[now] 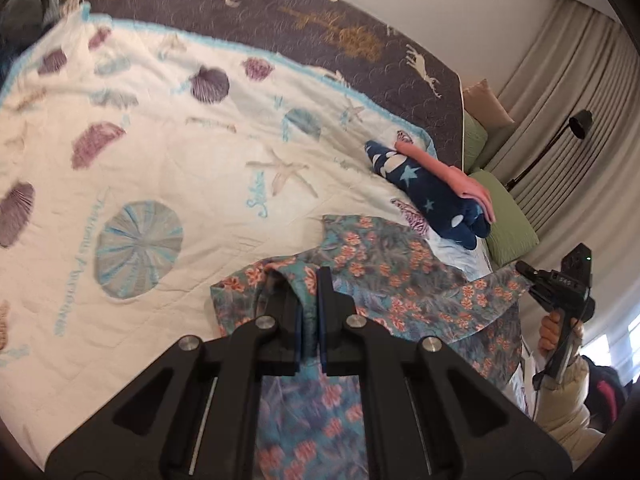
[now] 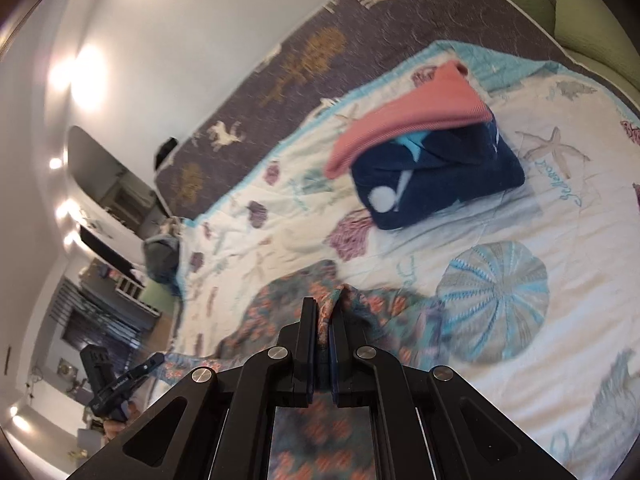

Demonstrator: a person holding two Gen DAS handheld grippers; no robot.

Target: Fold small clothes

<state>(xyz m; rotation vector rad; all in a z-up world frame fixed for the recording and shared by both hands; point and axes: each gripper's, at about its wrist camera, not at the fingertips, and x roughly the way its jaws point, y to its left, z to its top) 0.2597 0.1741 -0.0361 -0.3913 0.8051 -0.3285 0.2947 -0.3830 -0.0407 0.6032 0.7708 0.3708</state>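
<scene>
**Both grippers clamped on a floral garment over a bed**

Left wrist view, left to right: a white quilt point(image 1: 160, 184) printed with shells and starfish fills the left and centre of the frame; a grey bedspread point(image 1: 280, 12) with deer figures runs along the top. At lower centre the left gripper point(image 1: 310, 280) is closed, its pads pinching a fold of the floral garment point(image 1: 400, 272), which spreads toward the right. Above it, at centre right, lies a folded stack point(image 1: 424, 188): navy star-print cloth with a pink piece on top. At the right edge the right gripper point(image 1: 524, 270) holds the garment's far corner, a hand point(image 1: 554, 332) on its handle.

Right wrist view, left to right: the left gripper point(image 2: 156, 360) appears at lower left, gripping the garment's point(image 2: 288, 292) other end. At lower centre the right gripper point(image 2: 324, 308) is closed on bunched floral cloth. The stack point(image 2: 432, 168) sits at upper right on the quilt point(image 2: 560, 216).
</scene>
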